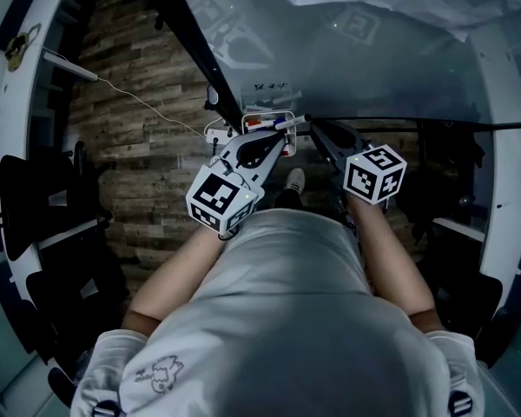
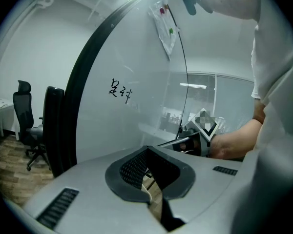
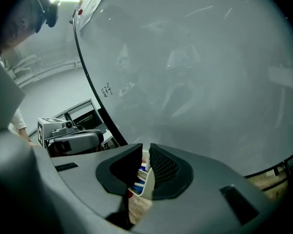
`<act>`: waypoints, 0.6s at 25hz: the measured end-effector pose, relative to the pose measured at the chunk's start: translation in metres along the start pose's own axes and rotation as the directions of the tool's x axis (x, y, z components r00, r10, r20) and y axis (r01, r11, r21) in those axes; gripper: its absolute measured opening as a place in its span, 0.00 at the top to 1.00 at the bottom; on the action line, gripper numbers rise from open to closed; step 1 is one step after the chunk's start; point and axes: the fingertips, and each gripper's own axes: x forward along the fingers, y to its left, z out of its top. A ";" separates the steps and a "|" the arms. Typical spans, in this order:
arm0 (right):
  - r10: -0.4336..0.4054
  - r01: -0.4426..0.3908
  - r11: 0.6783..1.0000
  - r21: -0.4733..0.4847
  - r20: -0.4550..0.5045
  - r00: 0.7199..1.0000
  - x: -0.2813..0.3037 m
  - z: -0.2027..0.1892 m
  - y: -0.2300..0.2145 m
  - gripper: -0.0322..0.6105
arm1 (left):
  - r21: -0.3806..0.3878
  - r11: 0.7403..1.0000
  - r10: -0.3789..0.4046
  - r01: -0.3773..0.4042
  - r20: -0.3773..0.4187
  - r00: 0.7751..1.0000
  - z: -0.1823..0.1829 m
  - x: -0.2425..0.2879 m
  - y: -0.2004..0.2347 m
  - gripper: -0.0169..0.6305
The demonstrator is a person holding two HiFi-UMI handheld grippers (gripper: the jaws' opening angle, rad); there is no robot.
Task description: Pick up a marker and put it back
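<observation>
A marker [image 1: 288, 122] with a white body and a blue end hangs tilted just above the white marker tray [image 1: 253, 116] on the glass whiteboard [image 1: 356, 59]. Its right end meets the tips of my right gripper [image 1: 313, 126], which looks shut on it. In the right gripper view the jaws [image 3: 145, 152] keep a narrow gap with something white in it, and the tray [image 3: 145, 186] holds red and blue markers below. My left gripper [image 1: 284, 139] sits just under the marker, shut and empty [image 2: 147, 150].
The whiteboard carries small handwriting [image 2: 121, 89] and a black frame [image 2: 83, 82]. Office chairs [image 2: 27, 126] stand at the left on the wood floor [image 1: 148, 120]. A thin white cable [image 1: 139, 102] runs across the floor. My own legs and shoe [image 1: 295, 181] are below.
</observation>
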 end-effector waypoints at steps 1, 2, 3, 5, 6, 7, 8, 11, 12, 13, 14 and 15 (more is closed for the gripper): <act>0.007 -0.007 1.000 0.004 -0.008 1.000 0.002 -0.001 -0.001 0.88 | -0.004 1.000 0.007 -0.007 -0.008 1.000 -0.003 0.001 0.000 0.97; 0.014 -0.014 1.000 0.009 -0.017 1.000 0.003 -0.003 -0.002 0.87 | -0.003 1.000 0.014 -0.014 -0.015 1.000 -0.005 0.002 0.000 0.97; 0.020 -0.020 1.000 0.012 -0.025 0.999 0.004 -0.003 -0.003 0.86 | 0.001 1.000 0.018 -0.018 -0.020 1.000 -0.008 0.004 0.001 0.97; 0.025 -0.025 1.000 0.006 -0.038 0.999 0.005 -0.003 -0.006 0.85 | -0.003 1.000 0.024 -0.024 -0.024 0.999 -0.010 0.007 0.004 0.97; 0.028 -0.028 1.000 0.002 -0.043 0.999 0.007 -0.003 -0.007 0.85 | -0.009 1.000 0.027 -0.028 -0.026 0.999 -0.010 0.008 0.006 0.97; 0.033 -0.033 0.999 0.002 -0.048 0.998 0.009 -0.003 -0.008 0.85 | -0.015 0.999 0.032 -0.032 -0.030 0.999 -0.011 0.008 0.007 0.97; 0.041 -0.041 0.999 0.004 -0.054 0.998 0.010 -0.004 -0.007 0.85 | -0.022 0.999 0.036 -0.036 -0.033 0.999 -0.012 0.008 0.008 0.97; 0.061 -0.060 0.998 0.008 -0.071 0.996 0.016 -0.007 -0.007 0.84 | -0.039 0.998 0.038 -0.040 -0.043 0.998 -0.015 0.010 0.008 0.97; 0.064 -0.064 0.998 0.007 -0.076 0.995 0.017 -0.007 -0.007 0.84 | -0.041 0.998 0.038 -0.040 -0.044 0.998 -0.016 0.011 0.008 0.97; 0.067 -0.067 0.998 0.005 -0.080 0.995 0.018 -0.007 -0.007 0.84 | -0.041 0.998 0.038 -0.040 -0.044 0.998 -0.017 0.012 0.008 0.97; 0.069 -0.069 0.998 0.004 -0.083 0.994 0.019 -0.008 -0.007 0.84 | -0.043 0.998 0.040 -0.041 -0.044 0.998 -0.018 0.012 0.007 0.97; 0.069 -0.069 0.998 0.003 -0.087 0.994 0.020 -0.008 -0.007 0.83 | -0.046 0.998 0.041 -0.043 -0.043 0.998 -0.018 0.012 0.007 0.97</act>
